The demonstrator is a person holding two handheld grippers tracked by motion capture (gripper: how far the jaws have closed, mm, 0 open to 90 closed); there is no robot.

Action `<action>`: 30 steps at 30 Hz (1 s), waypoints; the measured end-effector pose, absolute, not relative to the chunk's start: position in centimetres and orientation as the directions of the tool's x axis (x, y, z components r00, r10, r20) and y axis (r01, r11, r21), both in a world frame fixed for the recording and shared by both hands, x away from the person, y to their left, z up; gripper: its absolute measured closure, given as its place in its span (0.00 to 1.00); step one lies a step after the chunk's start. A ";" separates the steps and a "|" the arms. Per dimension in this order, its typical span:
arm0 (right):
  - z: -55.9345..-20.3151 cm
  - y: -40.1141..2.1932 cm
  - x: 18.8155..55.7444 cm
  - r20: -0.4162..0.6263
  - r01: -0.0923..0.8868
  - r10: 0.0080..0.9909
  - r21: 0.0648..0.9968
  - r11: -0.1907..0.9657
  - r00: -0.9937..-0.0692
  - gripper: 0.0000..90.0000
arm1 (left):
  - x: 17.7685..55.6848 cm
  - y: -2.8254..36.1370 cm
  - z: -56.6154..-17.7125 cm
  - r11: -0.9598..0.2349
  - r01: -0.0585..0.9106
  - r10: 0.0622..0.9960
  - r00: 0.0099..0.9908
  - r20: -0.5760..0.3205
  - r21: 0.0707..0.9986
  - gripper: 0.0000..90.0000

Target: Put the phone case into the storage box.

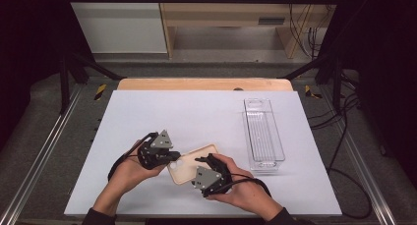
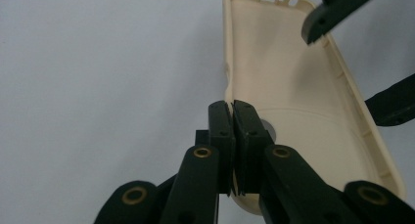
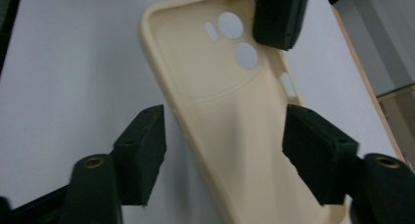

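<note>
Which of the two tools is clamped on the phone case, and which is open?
The left tool is clamped shut on the rim of the cream phone case. The right tool is open, its jaws spread either side of the case without touching it.

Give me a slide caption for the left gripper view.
Left tool clamps the rim of a cream phone case lying open-side up.

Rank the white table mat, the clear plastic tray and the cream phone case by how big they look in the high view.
1. White table mat, by far the largest.
2. Clear rectangular plastic tray, long and narrow.
3. Cream soft phone case, smallest, though each hand-held gripper covers part of it, so its full outline is hidden.
</note>
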State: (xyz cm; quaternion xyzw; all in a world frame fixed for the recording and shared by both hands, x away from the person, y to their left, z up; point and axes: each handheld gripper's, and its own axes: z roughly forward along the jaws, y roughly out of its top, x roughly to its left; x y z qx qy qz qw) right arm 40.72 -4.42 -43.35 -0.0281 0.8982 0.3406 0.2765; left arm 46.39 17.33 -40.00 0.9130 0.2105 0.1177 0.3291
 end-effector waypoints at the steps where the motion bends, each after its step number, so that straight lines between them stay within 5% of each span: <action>1: -43.4 -4.3 40.5 -0.508 -0.230 0.140 0.597 0.768 -0.850 0.40 | 46.4 17.4 -40.0 -0.696 0.307 0.461 0.884 0.076 0.649 0.98; 19: -43.7 -4.0 40.0 -0.537 -0.331 -0.003 0.515 0.791 -0.843 0.80 | 46.4 17.1 -39.4 -0.712 0.297 0.441 0.894 0.077 0.636 0.97; 30: -44.1 -3.8 39.9 -0.519 -0.367 -0.075 0.487 0.793 -0.851 0.95 | 46.4 16.5 -39.2 -0.724 0.279 0.424 0.901 0.088 0.631 0.97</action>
